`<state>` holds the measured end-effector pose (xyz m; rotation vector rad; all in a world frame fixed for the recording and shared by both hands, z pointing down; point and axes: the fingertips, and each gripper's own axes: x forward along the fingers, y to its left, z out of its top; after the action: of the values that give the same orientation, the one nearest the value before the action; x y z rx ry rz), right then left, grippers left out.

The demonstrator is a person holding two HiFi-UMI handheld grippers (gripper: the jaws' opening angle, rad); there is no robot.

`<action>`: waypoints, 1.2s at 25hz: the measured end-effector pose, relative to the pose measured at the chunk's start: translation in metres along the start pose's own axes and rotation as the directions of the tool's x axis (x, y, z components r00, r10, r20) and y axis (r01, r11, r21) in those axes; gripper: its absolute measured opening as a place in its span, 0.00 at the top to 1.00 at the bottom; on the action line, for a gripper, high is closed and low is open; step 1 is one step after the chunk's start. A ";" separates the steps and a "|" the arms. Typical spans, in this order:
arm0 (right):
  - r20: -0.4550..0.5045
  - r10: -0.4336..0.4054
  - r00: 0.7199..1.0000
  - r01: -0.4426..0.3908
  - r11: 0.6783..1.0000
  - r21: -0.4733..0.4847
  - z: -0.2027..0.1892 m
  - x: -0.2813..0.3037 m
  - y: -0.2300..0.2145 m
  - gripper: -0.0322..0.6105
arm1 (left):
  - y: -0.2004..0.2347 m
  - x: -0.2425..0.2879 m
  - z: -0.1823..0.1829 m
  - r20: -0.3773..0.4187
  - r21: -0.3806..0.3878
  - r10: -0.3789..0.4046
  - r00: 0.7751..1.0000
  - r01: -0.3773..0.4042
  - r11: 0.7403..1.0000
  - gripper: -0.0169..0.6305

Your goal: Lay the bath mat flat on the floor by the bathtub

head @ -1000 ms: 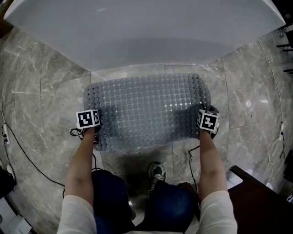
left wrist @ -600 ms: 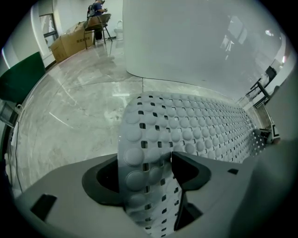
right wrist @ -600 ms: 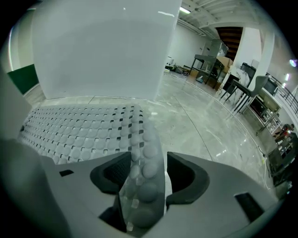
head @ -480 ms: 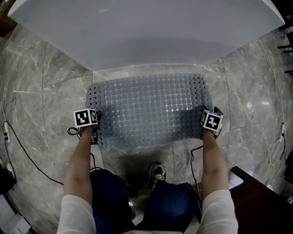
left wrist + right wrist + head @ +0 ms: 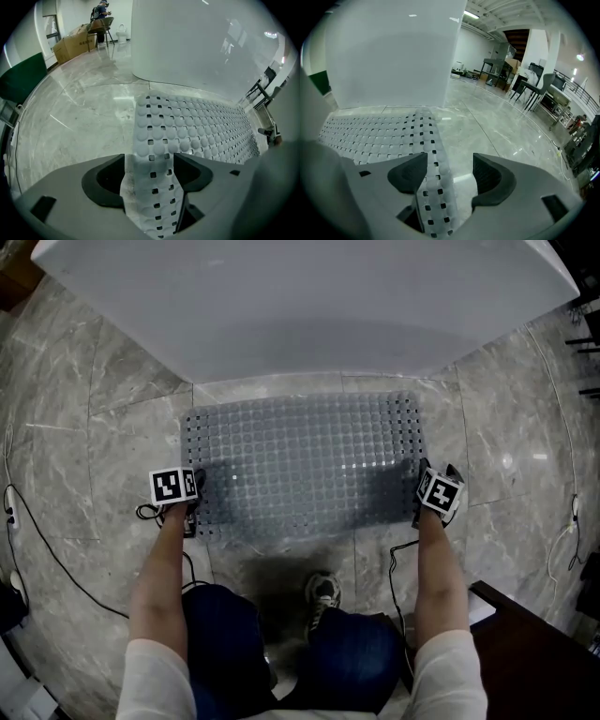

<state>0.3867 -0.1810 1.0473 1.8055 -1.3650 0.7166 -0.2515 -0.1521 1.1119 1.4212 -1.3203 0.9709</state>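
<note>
The grey studded bath mat lies spread on the marble floor right in front of the white bathtub. My left gripper stands at the mat's near left corner and my right gripper at its near right edge. Both have just been opening. In the left gripper view the mat's perforated edge still lies between the open jaws of the left gripper. In the right gripper view the mat's edge strip rests by the left jaw of the right gripper, with bare floor showing beside the other jaw.
Thin cables trail over the floor at the left and right. A dark piece of furniture stands at the bottom right. My shoe is just behind the mat. Chairs and desks stand far off.
Both grippers' jaws have spread apart. The mat's lifted, curled ends have dropped and it now lies as a flat rectangle. The right gripper has shifted slightly outward to the right.
</note>
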 end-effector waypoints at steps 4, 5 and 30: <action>0.009 0.023 1.000 -0.023 1.000 -0.006 0.003 -0.003 0.011 0.50 | 0.002 -0.001 0.002 0.015 -0.002 -0.008 1.000 0.008 1.000 0.49; 0.011 0.027 1.000 -0.027 1.000 -0.001 0.003 -0.004 0.013 0.50 | 0.002 -0.002 0.003 0.021 -0.001 -0.010 1.000 0.010 1.000 0.49; 0.214 0.236 0.948 -0.235 0.972 -0.032 0.031 -0.051 0.086 0.89 | -0.037 -0.078 0.071 0.436 0.120 -0.130 0.890 0.085 0.989 0.91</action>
<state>0.2894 -0.1917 1.0093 1.7735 -1.7472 0.6503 -0.2265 -0.2014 1.0154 1.8493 -1.5137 0.6630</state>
